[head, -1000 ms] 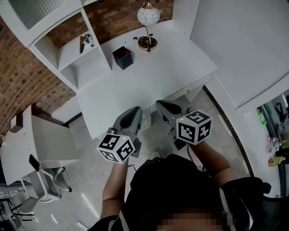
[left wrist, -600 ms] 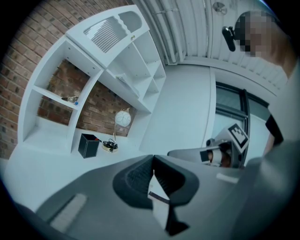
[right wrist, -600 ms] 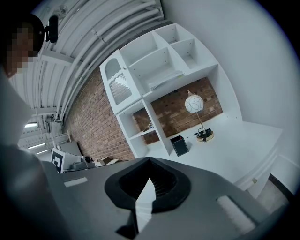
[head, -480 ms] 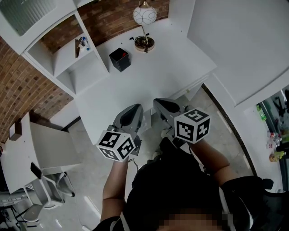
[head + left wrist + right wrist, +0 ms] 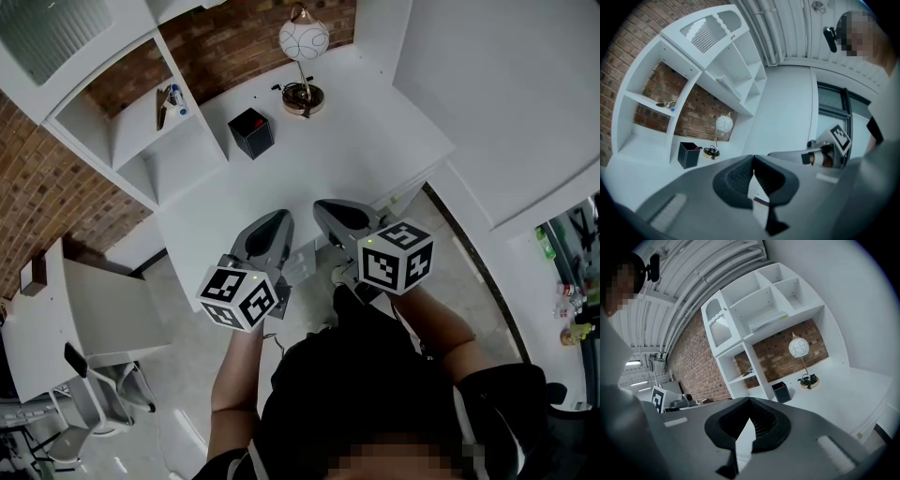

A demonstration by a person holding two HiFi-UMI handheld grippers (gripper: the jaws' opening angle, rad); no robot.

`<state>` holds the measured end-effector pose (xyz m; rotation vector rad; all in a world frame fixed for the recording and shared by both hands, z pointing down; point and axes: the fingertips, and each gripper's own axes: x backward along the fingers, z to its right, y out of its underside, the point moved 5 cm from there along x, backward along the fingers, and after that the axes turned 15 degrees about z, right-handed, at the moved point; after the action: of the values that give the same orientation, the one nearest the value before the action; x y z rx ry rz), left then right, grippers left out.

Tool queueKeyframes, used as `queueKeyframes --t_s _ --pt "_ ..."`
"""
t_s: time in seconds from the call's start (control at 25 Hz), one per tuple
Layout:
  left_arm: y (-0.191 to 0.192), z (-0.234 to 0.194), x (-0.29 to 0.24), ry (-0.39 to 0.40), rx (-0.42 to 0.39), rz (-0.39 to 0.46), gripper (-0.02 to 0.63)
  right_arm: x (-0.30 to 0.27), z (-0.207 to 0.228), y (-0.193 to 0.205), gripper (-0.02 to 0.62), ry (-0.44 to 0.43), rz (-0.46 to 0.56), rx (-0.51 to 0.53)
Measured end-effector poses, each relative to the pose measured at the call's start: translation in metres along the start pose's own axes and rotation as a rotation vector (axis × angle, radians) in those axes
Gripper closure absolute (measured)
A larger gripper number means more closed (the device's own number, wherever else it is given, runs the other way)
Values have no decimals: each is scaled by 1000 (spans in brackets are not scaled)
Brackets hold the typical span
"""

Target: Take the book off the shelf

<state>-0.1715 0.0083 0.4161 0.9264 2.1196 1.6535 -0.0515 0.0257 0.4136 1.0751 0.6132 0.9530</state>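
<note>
A thin book lies flat on an upper shelf of the white shelf unit; the left gripper view shows the book too. It is out of sight in the head view. My left gripper and right gripper hang side by side over the front edge of the white desk, far below and short of the book. In the gripper views, the left gripper and the right gripper are both shut, with nothing between the jaws.
A black box and a globe lamp stand at the back of the desk. Small tools lie on a low shelf. A second white table and a chair stand to the left.
Both grippers have edged a little forward and left over the desk's front edge. Their jaws stay shut.
</note>
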Motion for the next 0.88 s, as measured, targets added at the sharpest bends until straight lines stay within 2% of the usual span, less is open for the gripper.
queueKeyframes --t_s 0.56,0.88 --pt "-5 -22 -78 11 1 2 598 -41 54 -35 598 -32 11 14" --pt "-7 -37 -116 -11 -5 -7 598 -69 83 -50 598 -58 -5 14"
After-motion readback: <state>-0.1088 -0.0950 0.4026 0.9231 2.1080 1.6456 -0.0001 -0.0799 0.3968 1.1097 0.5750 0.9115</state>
